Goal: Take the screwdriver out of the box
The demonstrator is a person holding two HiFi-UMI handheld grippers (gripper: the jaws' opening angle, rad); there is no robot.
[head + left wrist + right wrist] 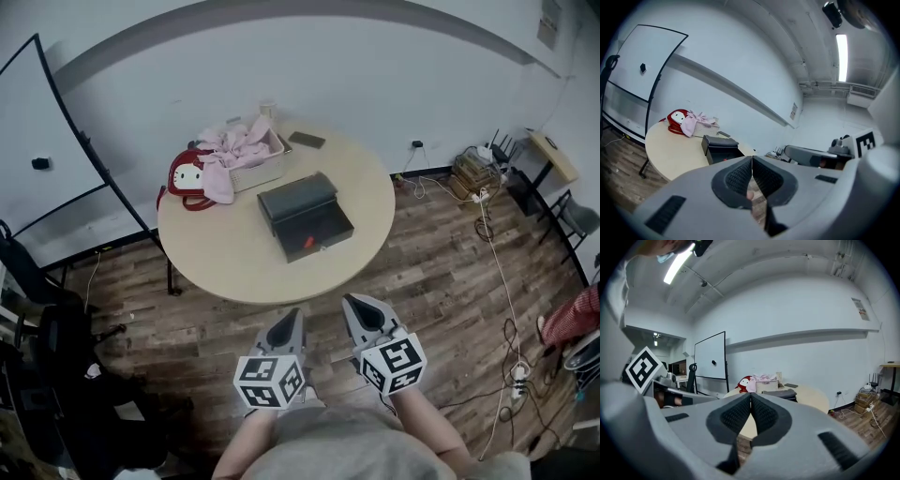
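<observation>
A dark box (305, 216) with its lid tipped back stands on the round beige table (234, 267). A red-handled screwdriver (307, 243) lies inside near the front edge. The box shows too in the left gripper view (721, 149) and the right gripper view (780, 393). My left gripper (291, 317) and right gripper (361, 305) hang side by side over the wooden floor, short of the table's near edge. Both are shut with nothing between the jaws. In their own views the left gripper (752, 159) and right gripper (750, 397) have their pads pressed together.
At the table's far side sit a white basket with pink cloth (246, 150), a red and white bag (190, 176), a paper cup (269, 110) and a dark phone (307, 141). A whiteboard (52, 141) stands left. Cables and a power strip (516, 373) lie on the floor at right.
</observation>
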